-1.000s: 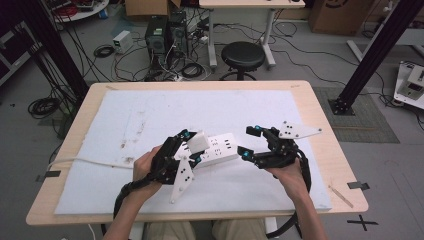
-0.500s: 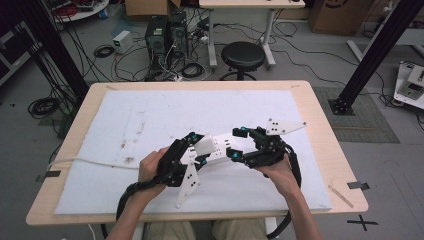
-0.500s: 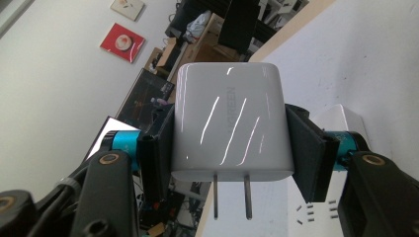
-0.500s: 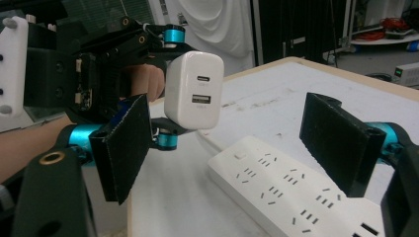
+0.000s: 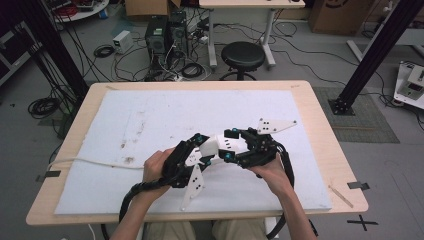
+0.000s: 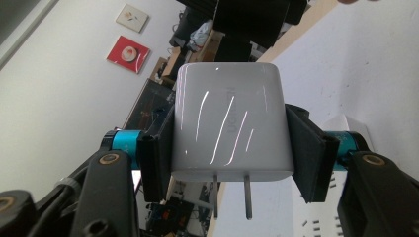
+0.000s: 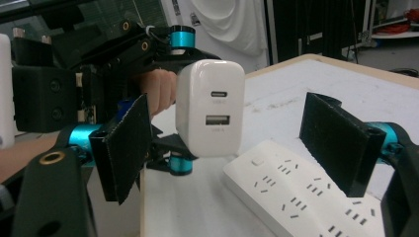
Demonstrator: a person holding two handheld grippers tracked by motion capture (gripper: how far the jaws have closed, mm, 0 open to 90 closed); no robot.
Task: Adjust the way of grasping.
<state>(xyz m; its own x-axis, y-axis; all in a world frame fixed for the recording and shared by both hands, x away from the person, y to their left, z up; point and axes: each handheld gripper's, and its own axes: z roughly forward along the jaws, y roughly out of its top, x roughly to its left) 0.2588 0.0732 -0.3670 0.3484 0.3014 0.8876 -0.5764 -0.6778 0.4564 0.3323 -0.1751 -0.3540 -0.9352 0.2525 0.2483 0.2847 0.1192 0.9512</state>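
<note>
A white USB charger (image 6: 230, 123) with two metal prongs sits squeezed between the black pads of my left gripper (image 6: 230, 148). From above, the left gripper (image 5: 199, 149) is at the front middle of the mat. My right gripper (image 7: 232, 148) faces it from the right with its jaws wide open. The charger (image 7: 210, 106) hangs just beyond those open pads (image 7: 126, 148), showing its two ports. A white power strip (image 7: 296, 192) lies flat on the mat below the right jaws. In the high view the strip (image 5: 222, 145) lies between the two hands, with the right gripper (image 5: 229, 145) over it.
The white mat (image 5: 165, 120) covers most of the wooden table (image 5: 325, 150). A white cable (image 5: 95, 161) runs off the left edge. A stool (image 5: 242, 55) and computer cases stand on the floor behind the table.
My right gripper has moved left, toward the left gripper and the charger, and now stands over the power strip. The left gripper has barely shifted and still holds the charger.
</note>
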